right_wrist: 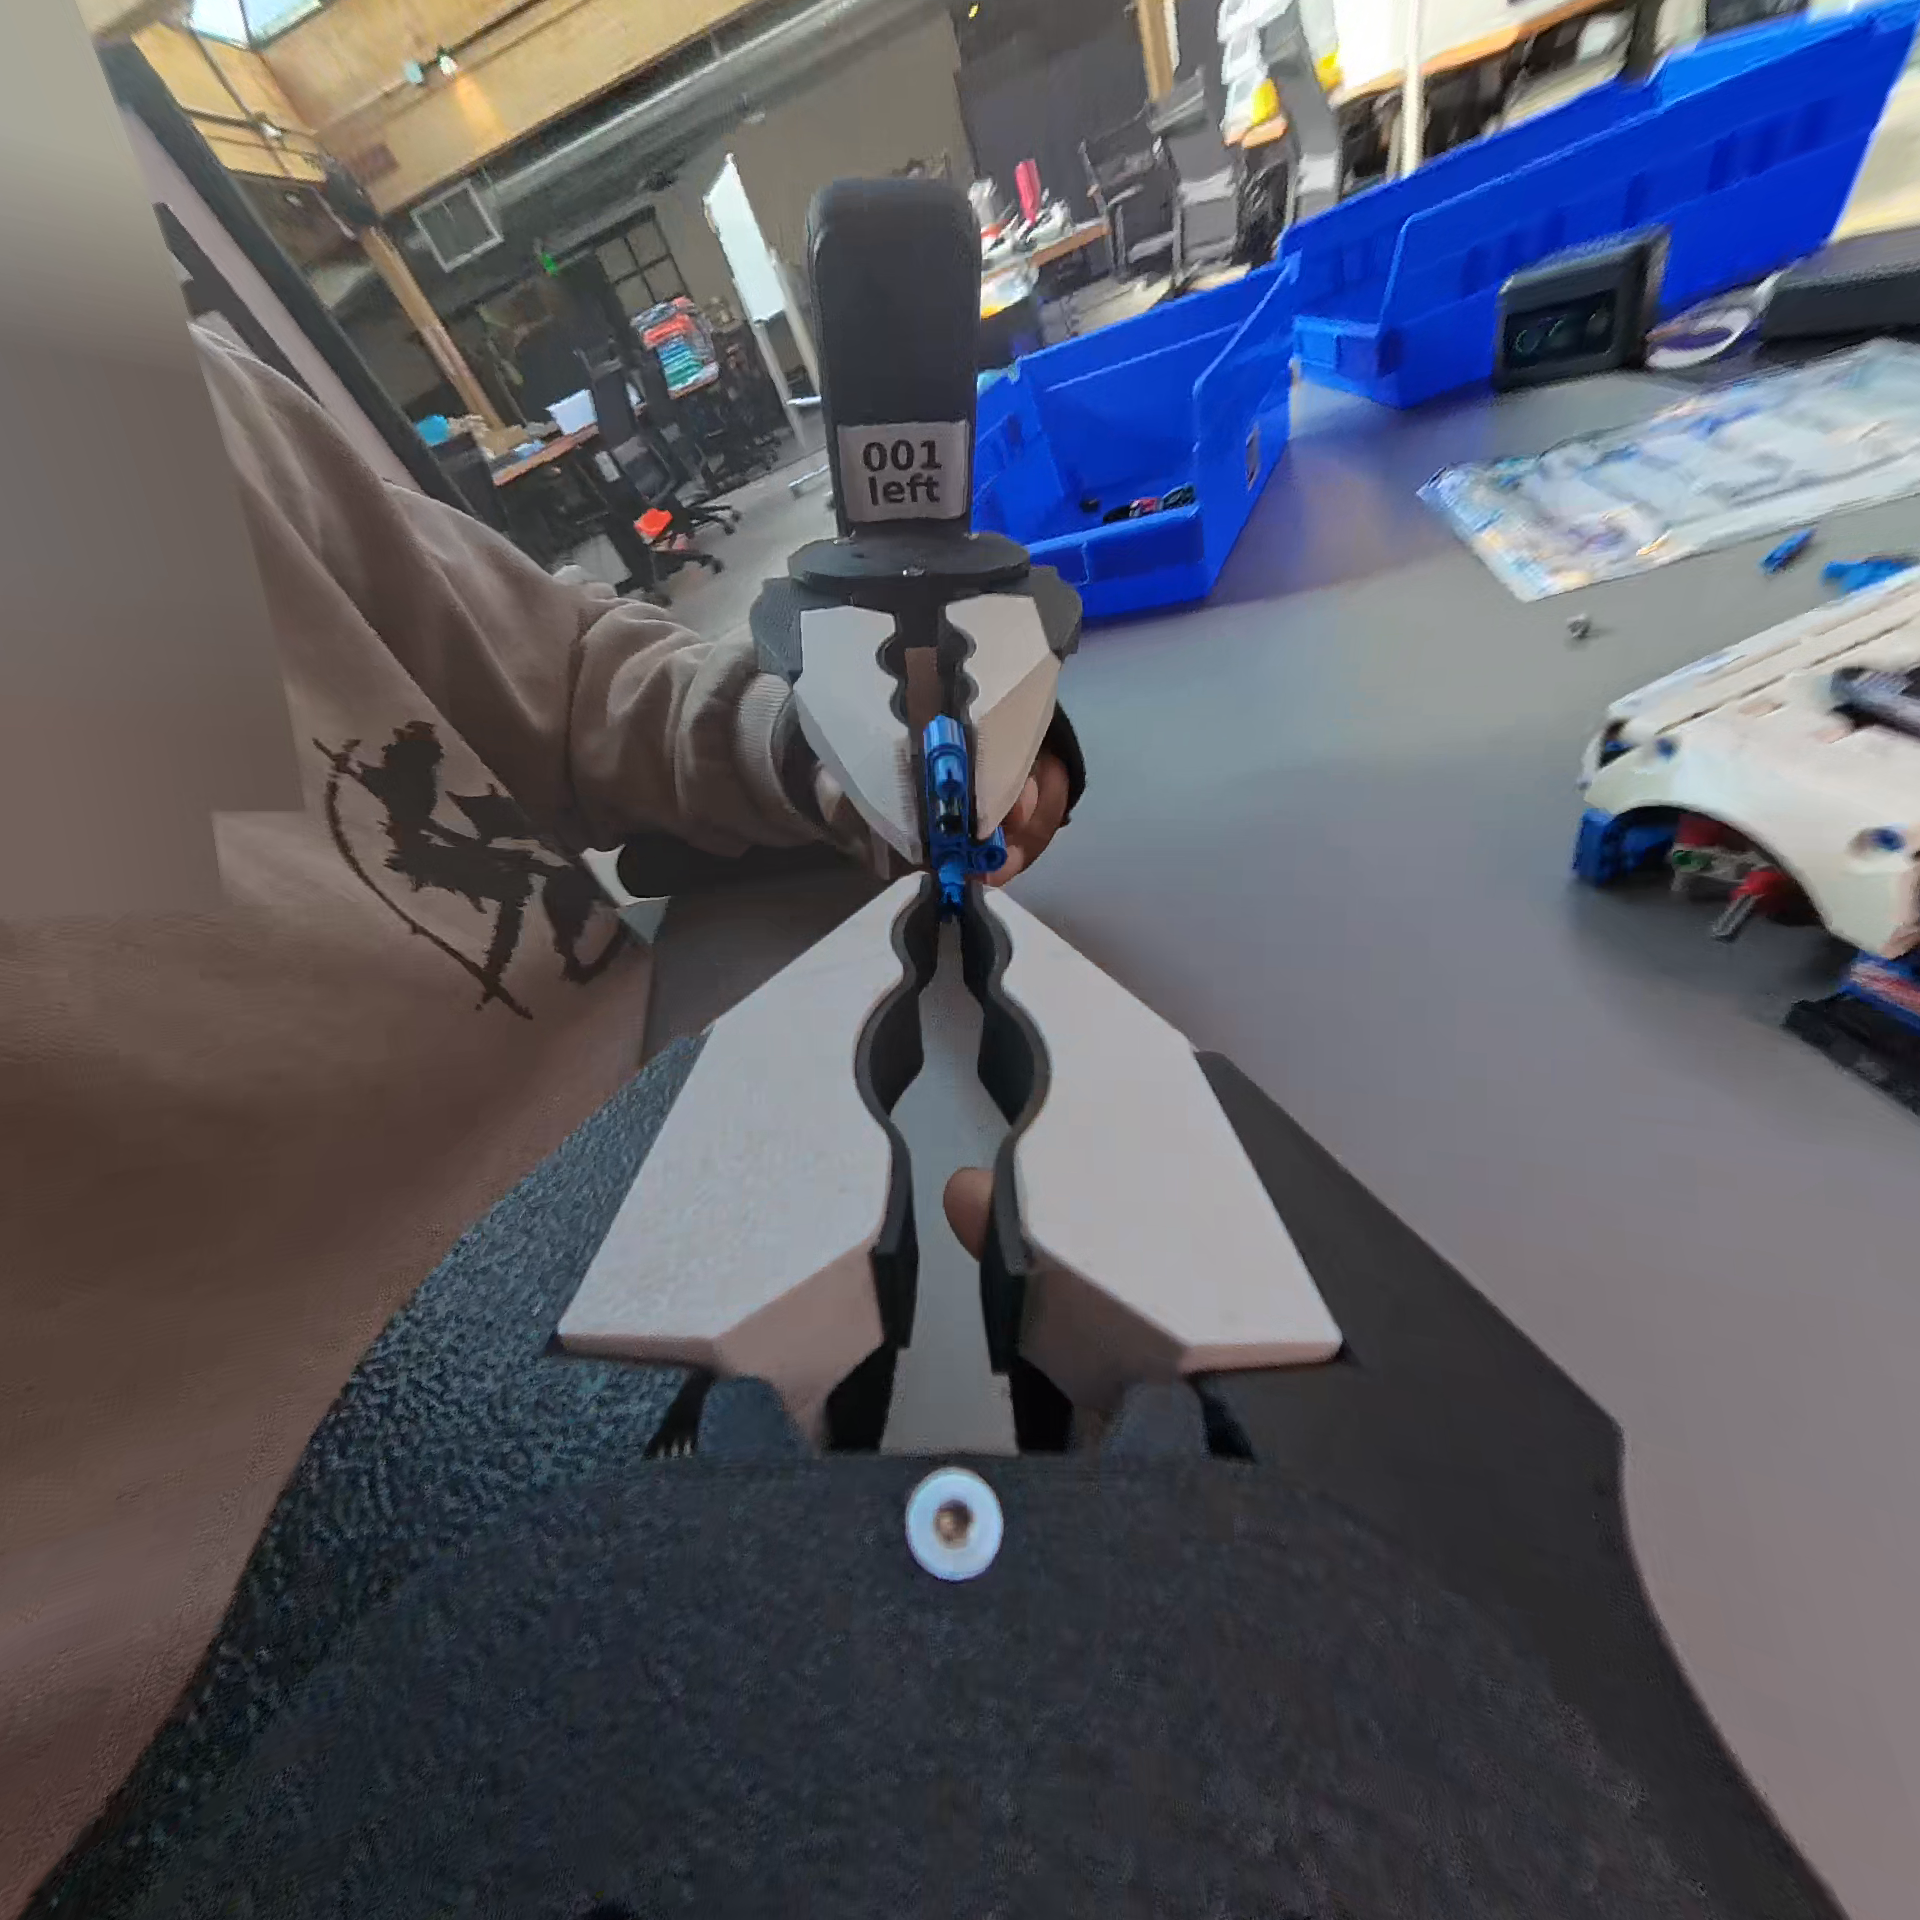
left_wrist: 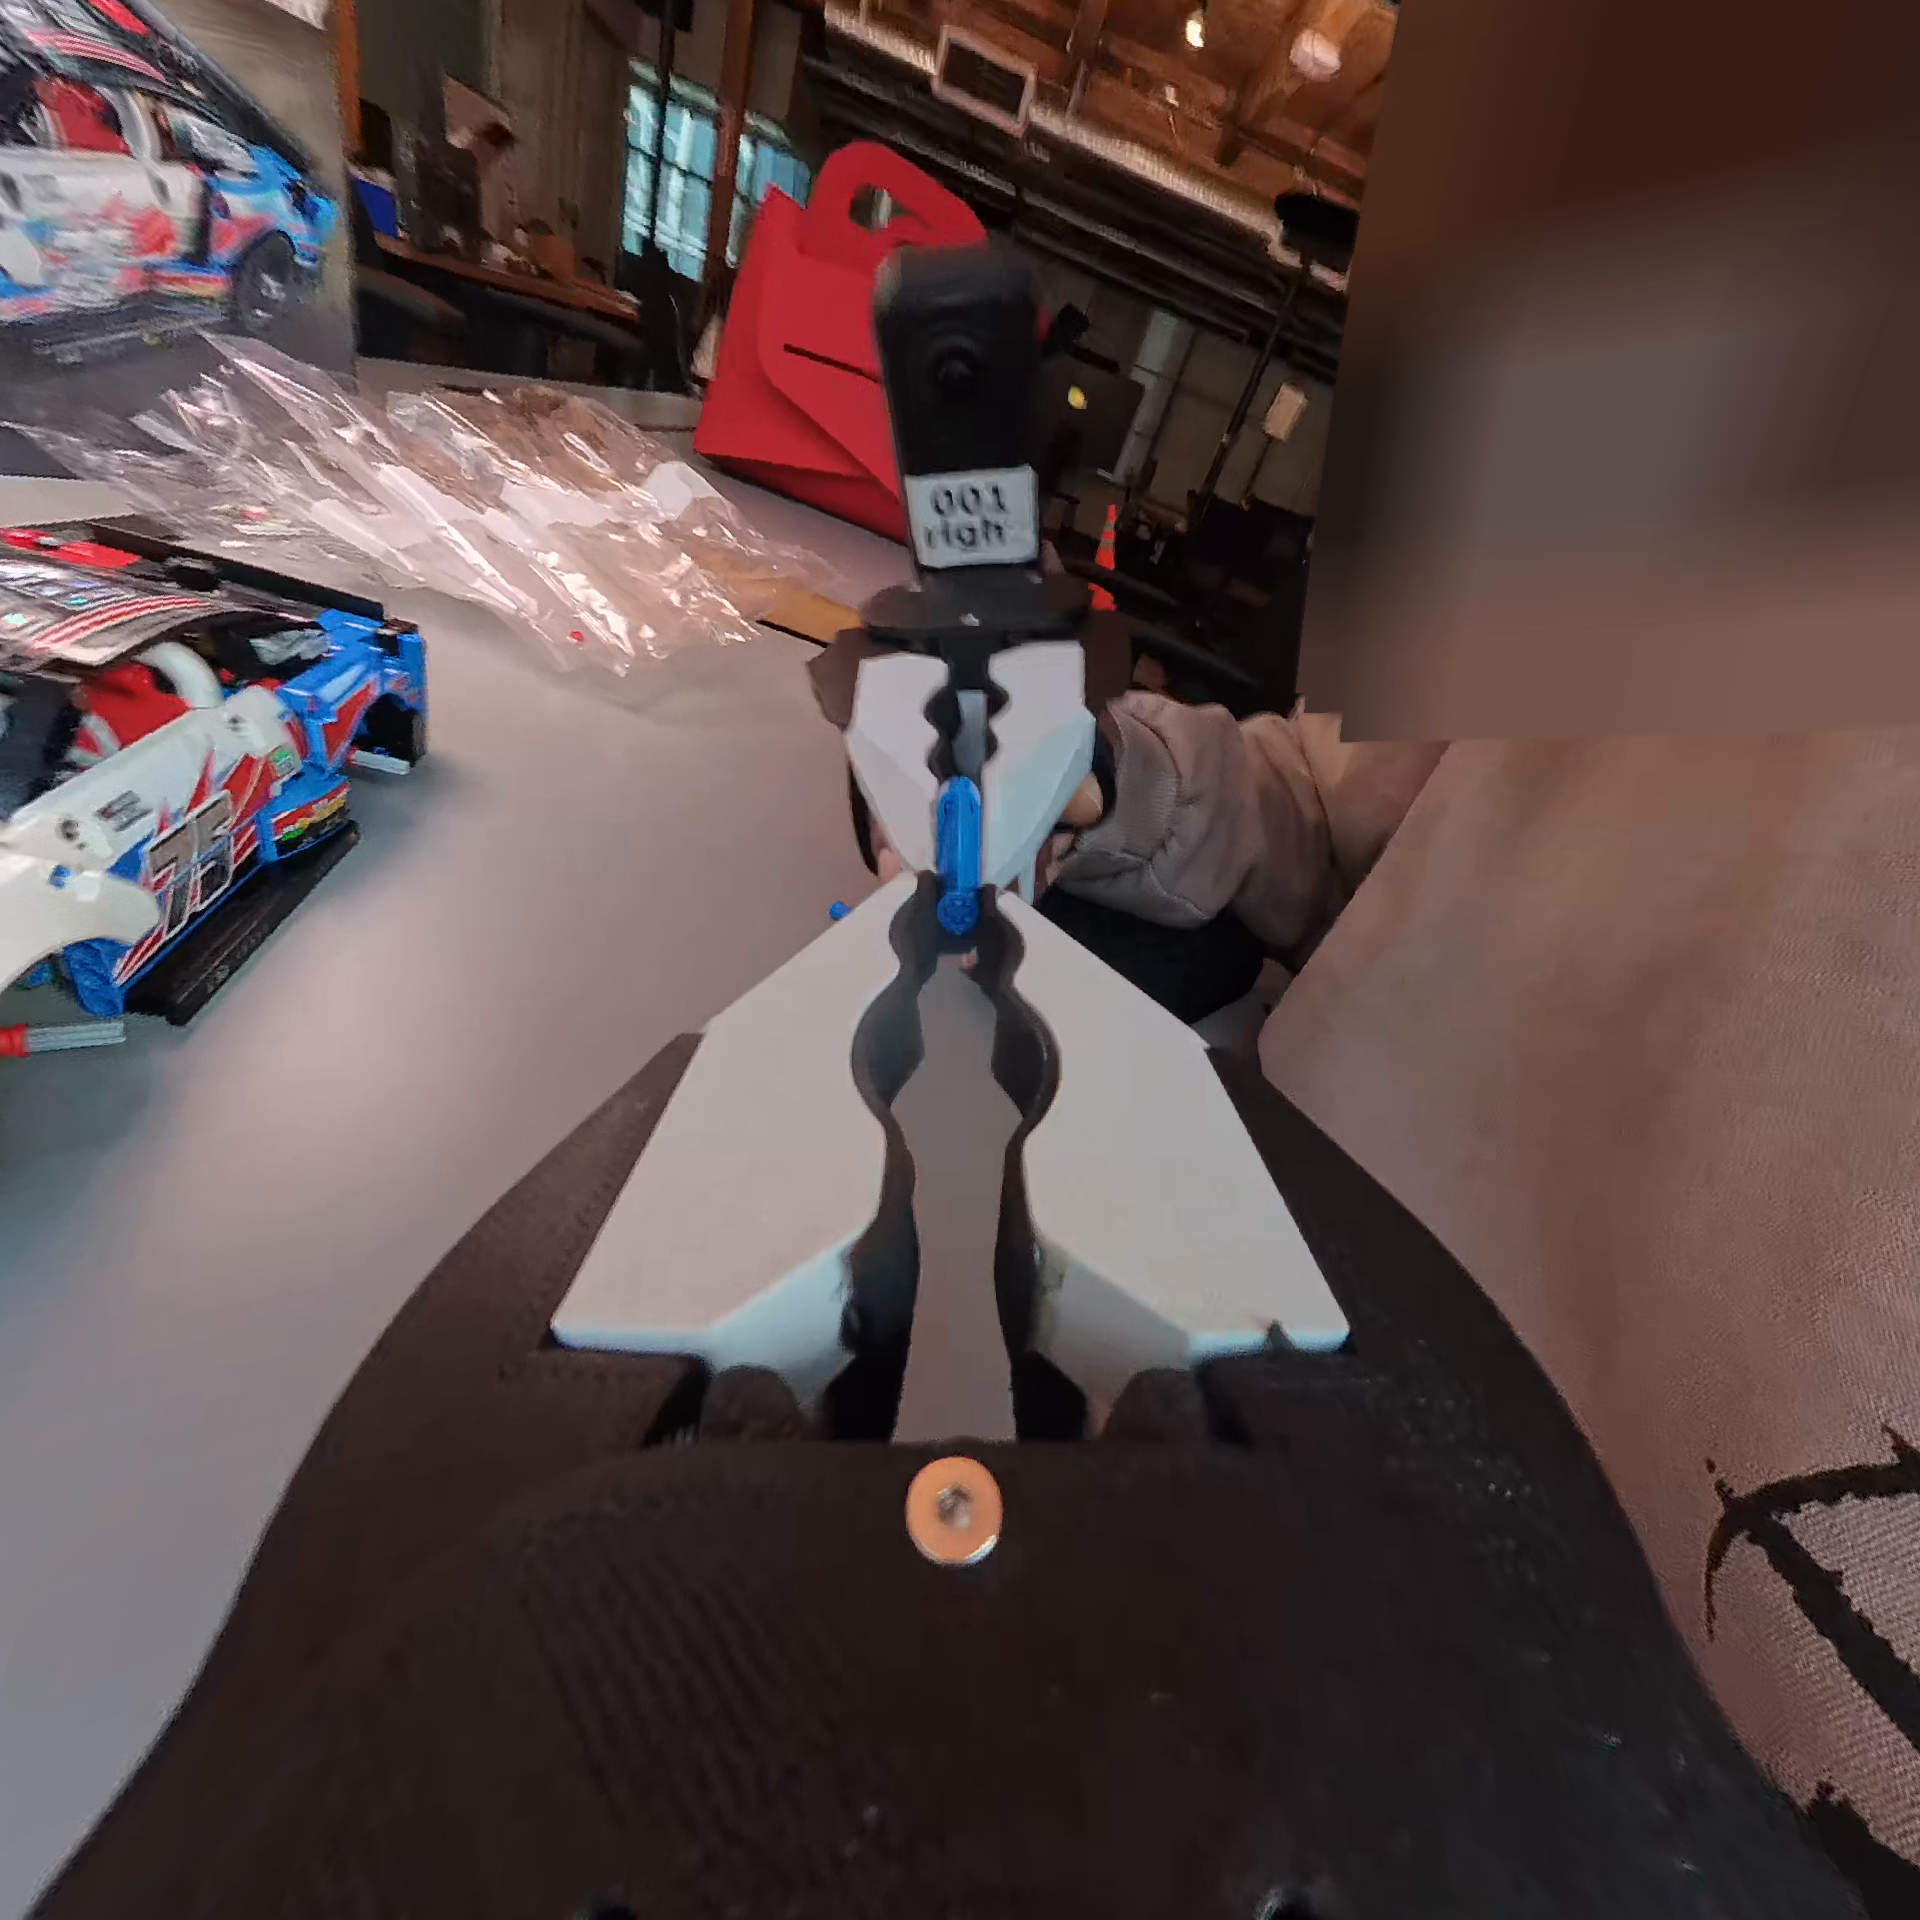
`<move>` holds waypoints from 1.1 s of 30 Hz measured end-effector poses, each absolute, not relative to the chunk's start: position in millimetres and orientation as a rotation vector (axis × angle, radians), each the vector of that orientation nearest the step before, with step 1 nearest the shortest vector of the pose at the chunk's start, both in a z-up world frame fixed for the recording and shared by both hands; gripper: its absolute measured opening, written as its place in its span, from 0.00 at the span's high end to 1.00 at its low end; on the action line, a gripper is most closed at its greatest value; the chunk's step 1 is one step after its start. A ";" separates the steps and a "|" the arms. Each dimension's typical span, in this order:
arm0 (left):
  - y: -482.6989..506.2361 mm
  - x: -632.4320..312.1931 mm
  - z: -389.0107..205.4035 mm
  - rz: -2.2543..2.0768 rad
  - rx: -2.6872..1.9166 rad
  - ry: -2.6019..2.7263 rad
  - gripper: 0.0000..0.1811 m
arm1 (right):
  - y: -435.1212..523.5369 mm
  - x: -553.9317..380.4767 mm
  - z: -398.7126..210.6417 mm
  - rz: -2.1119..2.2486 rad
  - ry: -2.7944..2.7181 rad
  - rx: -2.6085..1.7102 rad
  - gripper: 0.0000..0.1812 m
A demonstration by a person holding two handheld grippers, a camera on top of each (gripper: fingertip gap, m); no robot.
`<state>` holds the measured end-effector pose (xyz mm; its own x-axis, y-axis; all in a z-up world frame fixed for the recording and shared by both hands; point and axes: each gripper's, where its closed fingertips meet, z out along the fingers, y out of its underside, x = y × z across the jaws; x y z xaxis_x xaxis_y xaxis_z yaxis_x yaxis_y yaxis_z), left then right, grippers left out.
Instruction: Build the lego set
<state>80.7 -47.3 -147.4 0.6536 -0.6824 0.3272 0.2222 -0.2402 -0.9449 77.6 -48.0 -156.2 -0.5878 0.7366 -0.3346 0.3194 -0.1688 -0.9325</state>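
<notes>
My two grippers point tip to tip above the grey table (left_wrist: 520, 935). A small blue lego piece (left_wrist: 956, 821) spans the gap between them. My left gripper (left_wrist: 956, 925) is shut on its near end. My right gripper (left_wrist: 966, 847) faces it and is shut on the far end. In the right wrist view the right gripper (right_wrist: 951, 902) grips the lower tip of the blue piece (right_wrist: 943, 779), and the left gripper (right_wrist: 940, 836) clamps its upper part. The partly built white, blue and red lego car (left_wrist: 187, 831) stands on the table, also in the right wrist view (right_wrist: 1766, 790).
Clear plastic bags (left_wrist: 468, 499), the set's box (left_wrist: 156, 177) and a red bag (left_wrist: 821, 343) lie behind the car. A red and grey axle (left_wrist: 62, 1036) lies by the car. Blue bins (right_wrist: 1143, 436), a bagged booklet (right_wrist: 1683, 468) and loose blue pieces (right_wrist: 1787, 551) sit farther off. The person's sleeve (left_wrist: 1195, 810) is close.
</notes>
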 end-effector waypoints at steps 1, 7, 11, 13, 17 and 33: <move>-45.9 78.1 -148.0 -0.890 -1.604 0.361 0.98 | -47.4 76.1 -155.1 1.757 -1.770 -1.172 0.99; -41.0 71.9 -130.5 -1.014 -1.509 0.265 0.97 | -42.5 72.6 -136.0 1.761 -1.626 -1.074 0.99; -41.8 72.8 -129.3 -1.020 -1.507 0.278 0.97 | -43.3 73.9 -134.6 1.745 -1.641 -1.048 0.99; -43.6 73.2 -125.7 -1.048 -1.485 0.270 0.97 | -44.8 74.2 -130.7 1.744 -1.619 -1.023 0.99; -45.5 72.7 -119.7 -1.187 -1.423 0.183 0.98 | -47.0 74.8 -125.0 1.656 -1.585 -0.936 0.99; -51.3 79.0 -122.2 -1.031 -1.478 0.351 0.97 | -55.5 77.6 -139.6 1.747 -1.717 -1.119 0.99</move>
